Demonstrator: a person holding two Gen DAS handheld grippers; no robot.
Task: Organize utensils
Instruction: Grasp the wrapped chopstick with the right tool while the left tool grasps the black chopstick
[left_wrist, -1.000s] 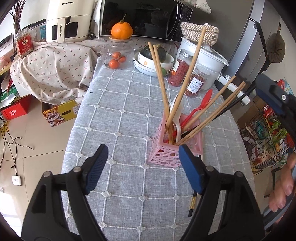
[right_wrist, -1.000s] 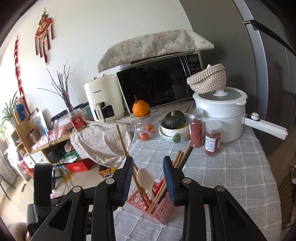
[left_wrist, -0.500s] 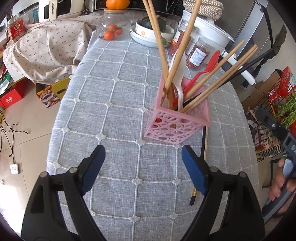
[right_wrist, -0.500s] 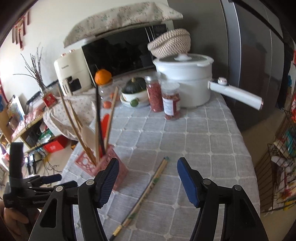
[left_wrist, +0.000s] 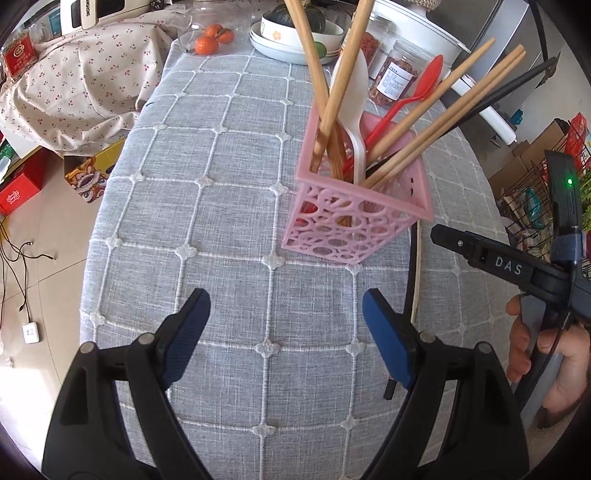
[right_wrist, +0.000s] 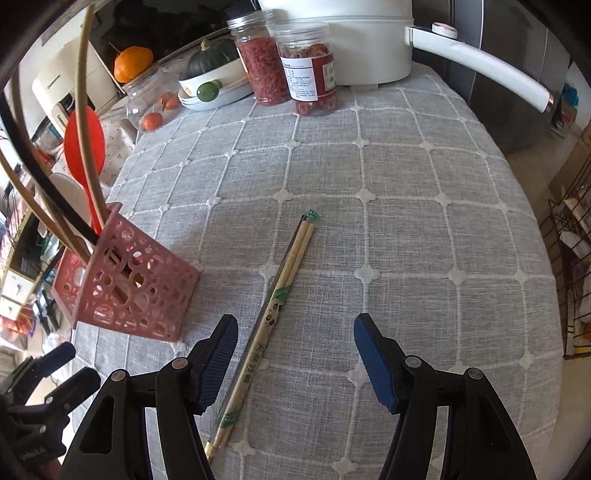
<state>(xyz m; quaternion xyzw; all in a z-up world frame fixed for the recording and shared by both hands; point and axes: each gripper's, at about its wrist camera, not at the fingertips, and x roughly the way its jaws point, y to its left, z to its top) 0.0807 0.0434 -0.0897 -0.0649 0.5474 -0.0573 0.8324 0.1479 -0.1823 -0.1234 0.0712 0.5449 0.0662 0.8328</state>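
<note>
Loosely paired bamboo chopsticks with green print, flat on cloth, both tongs released, empty.

Grey quilted tablecloth, two jars, white pot, possibly tangerines

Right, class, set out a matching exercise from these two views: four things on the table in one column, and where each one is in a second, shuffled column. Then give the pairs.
Things:
1. red spoon
2. paper-sleeved chopsticks
3. green squash
4. right gripper

Places:
A. in a white bowl
B. flat on the grey tablecloth
C. standing in the pink basket
D. open above the chopsticks

Pairs: 1-C, 2-B, 3-A, 4-D
</note>
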